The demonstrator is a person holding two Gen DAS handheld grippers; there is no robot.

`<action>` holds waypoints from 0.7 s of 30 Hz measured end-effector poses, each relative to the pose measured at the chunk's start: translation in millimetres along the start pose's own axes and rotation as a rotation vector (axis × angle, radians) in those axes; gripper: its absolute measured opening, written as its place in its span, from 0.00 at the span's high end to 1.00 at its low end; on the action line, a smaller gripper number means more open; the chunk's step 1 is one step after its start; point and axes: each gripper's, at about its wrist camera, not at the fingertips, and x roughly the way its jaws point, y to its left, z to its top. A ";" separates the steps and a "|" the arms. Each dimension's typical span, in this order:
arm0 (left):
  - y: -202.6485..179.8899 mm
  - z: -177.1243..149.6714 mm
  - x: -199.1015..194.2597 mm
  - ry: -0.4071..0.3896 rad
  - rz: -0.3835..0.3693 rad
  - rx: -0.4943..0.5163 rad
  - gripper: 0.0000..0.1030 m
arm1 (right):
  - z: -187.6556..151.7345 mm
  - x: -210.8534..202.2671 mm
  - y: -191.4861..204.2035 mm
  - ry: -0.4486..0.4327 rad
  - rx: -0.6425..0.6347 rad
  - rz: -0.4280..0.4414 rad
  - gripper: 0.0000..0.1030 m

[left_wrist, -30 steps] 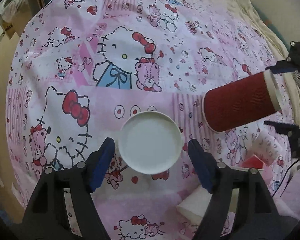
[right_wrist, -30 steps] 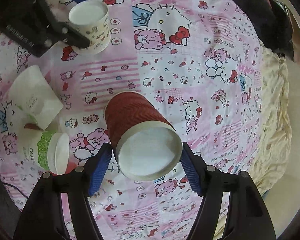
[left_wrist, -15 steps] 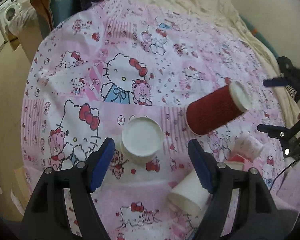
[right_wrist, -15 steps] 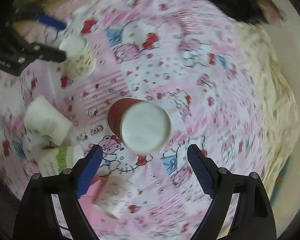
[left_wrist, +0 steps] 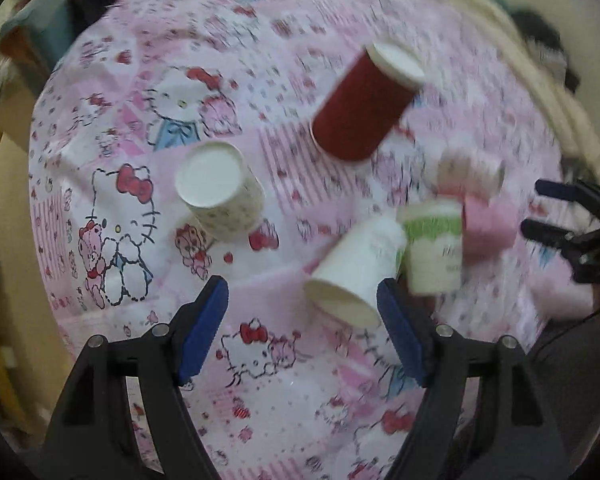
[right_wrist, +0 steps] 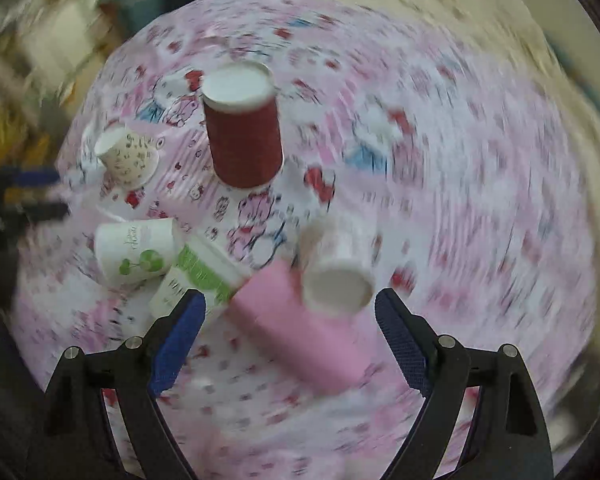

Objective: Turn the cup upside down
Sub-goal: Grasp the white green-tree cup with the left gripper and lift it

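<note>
A dark red ribbed cup [left_wrist: 362, 110] stands upside down on the pink Hello Kitty cloth [left_wrist: 120, 160], white base up; it also shows in the right wrist view [right_wrist: 244, 128]. A small white patterned cup [left_wrist: 220, 192] stands upside down to its left, also in the right wrist view [right_wrist: 126, 156]. My left gripper [left_wrist: 302, 332] is open and empty, pulled back above the cloth. My right gripper [right_wrist: 288, 340] is open and empty, back from the red cup. Both views are blurred.
Several cups lie on their sides in a cluster: a white cup [left_wrist: 354, 272], a green-banded cup [left_wrist: 434, 248], a pink cup [right_wrist: 304, 332] and a small white cup [right_wrist: 336, 264]. The right gripper shows at the left view's right edge [left_wrist: 572, 220]. Cream bedding [right_wrist: 540, 60] lies beyond the cloth.
Both grippers have drawn back and up from the cups they stood over. The red cup and the patterned cup stay on the cloth. The lying cups have come into view.
</note>
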 end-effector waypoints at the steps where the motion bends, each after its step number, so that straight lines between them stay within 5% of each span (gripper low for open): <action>1: -3.6 1.0 3.0 0.019 0.004 0.019 0.28 | -8.3 2.2 -4.6 -0.001 0.051 0.022 0.14; 13: -33.9 41.3 38.9 0.166 0.019 0.176 0.29 | -33.5 -2.4 -51.8 -0.081 0.243 0.024 0.14; 21: -74.4 63.7 80.8 0.379 0.015 0.388 0.29 | -33.6 5.7 -67.1 -0.098 0.308 0.054 0.14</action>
